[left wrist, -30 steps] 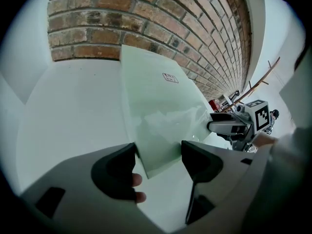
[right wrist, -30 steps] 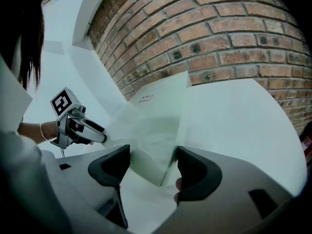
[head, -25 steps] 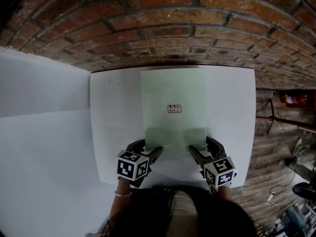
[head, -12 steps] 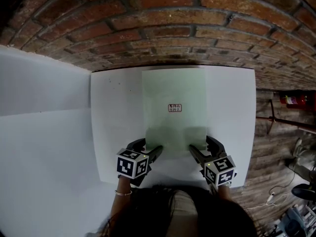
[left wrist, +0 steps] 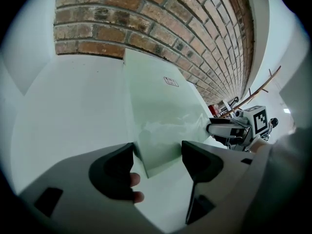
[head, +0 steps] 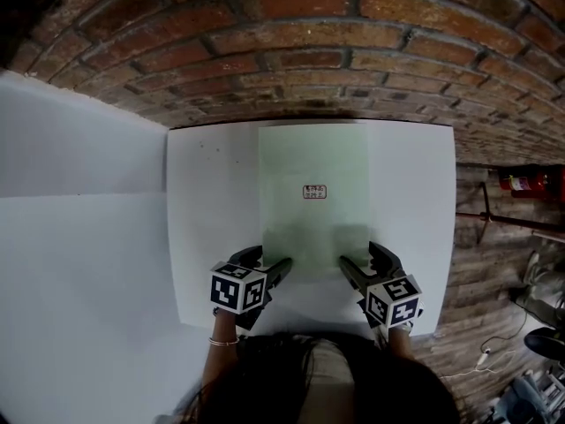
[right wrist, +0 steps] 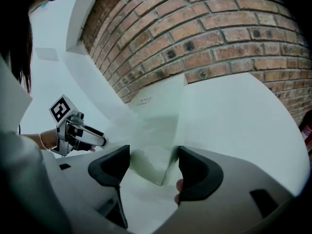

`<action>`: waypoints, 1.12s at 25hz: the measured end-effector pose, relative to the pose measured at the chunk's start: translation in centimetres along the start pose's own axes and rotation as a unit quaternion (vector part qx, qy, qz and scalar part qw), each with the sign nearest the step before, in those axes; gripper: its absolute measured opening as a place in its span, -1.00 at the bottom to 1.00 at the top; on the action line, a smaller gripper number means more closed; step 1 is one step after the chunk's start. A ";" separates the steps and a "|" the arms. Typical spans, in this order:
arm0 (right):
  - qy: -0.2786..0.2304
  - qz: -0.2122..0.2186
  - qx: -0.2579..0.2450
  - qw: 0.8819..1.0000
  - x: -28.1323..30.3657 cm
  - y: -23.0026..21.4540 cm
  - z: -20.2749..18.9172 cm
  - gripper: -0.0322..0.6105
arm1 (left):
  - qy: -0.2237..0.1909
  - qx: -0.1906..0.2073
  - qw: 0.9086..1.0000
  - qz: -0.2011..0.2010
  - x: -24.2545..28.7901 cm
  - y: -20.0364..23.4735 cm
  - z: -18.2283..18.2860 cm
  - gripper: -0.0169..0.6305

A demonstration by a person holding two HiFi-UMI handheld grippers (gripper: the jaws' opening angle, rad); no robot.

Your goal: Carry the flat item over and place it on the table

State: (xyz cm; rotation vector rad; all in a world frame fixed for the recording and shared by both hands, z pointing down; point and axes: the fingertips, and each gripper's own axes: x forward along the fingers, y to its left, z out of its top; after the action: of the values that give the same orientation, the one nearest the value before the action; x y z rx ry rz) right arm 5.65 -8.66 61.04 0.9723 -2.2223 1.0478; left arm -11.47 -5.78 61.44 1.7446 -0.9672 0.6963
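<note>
While the pale green sheet (head: 313,193) lies flat on the white table (head: 212,219), far edge at 12 o'clock toward the brick wall (head: 291,51), the left gripper (head: 267,260) at 7 o'clock and the right gripper (head: 359,259) at 5 o'clock each gape wide around a near corner, not clamped.

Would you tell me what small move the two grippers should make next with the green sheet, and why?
Probably draw both straight back toward the person. The green sheet lies flat on the white table, far edge at the brick wall, and the left gripper and right gripper each stand with jaws apart around a near corner, so it looks released.
</note>
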 end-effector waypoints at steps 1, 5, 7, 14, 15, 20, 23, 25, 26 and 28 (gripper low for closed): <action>0.000 -0.001 0.001 1.000 0.0 0.0 0.0 0.11 | -0.001 -0.001 1.000 0.000 0.0 0.0 0.0 0.01; -0.001 -0.007 0.003 1.000 -0.1 0.0 0.1 0.11 | -0.005 -0.002 1.000 0.002 0.0 0.0 -0.2 0.01; -0.002 -0.010 0.005 1.000 -0.2 0.0 0.1 0.11 | -0.008 -0.002 1.000 0.004 -0.1 0.0 -0.2 0.01; -0.003 -0.024 0.004 1.000 -0.3 0.0 0.0 0.11 | -0.016 0.005 1.000 0.013 -0.4 0.0 -0.2 0.01; -0.002 -0.027 0.004 1.000 -0.4 -0.1 -0.1 0.11 | -0.018 0.006 1.000 0.014 -0.5 0.0 -0.2 0.01; -0.006 -0.030 -0.002 1.000 -0.5 0.2 0.3 0.11 | -0.026 0.008 0.999 0.017 -0.9 0.0 -0.1 0.00; -0.009 -0.032 -0.006 0.999 -0.7 0.3 0.5 0.11 | -0.032 0.010 0.999 0.019 -1.1 0.0 0.1 -0.01; -0.013 -0.033 -0.009 0.999 -0.9 0.4 0.7 0.11 | -0.036 0.011 0.999 0.021 -1.3 -0.1 0.2 -0.01; -0.015 -0.033 -0.011 0.999 -0.9 0.5 0.8 0.11 | -0.039 0.012 0.999 0.021 -1.4 -0.1 0.2 -0.02; -0.018 -0.035 -0.014 0.999 -1.0 0.6 1.0 0.11 | -0.044 0.013 0.999 0.022 -1.6 -0.2 0.3 -0.02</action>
State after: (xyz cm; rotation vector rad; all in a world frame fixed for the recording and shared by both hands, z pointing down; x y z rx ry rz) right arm 5.72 -8.78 59.50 1.0552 -2.2095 0.9725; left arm -12.15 -5.58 59.98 1.7937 -1.0636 0.6690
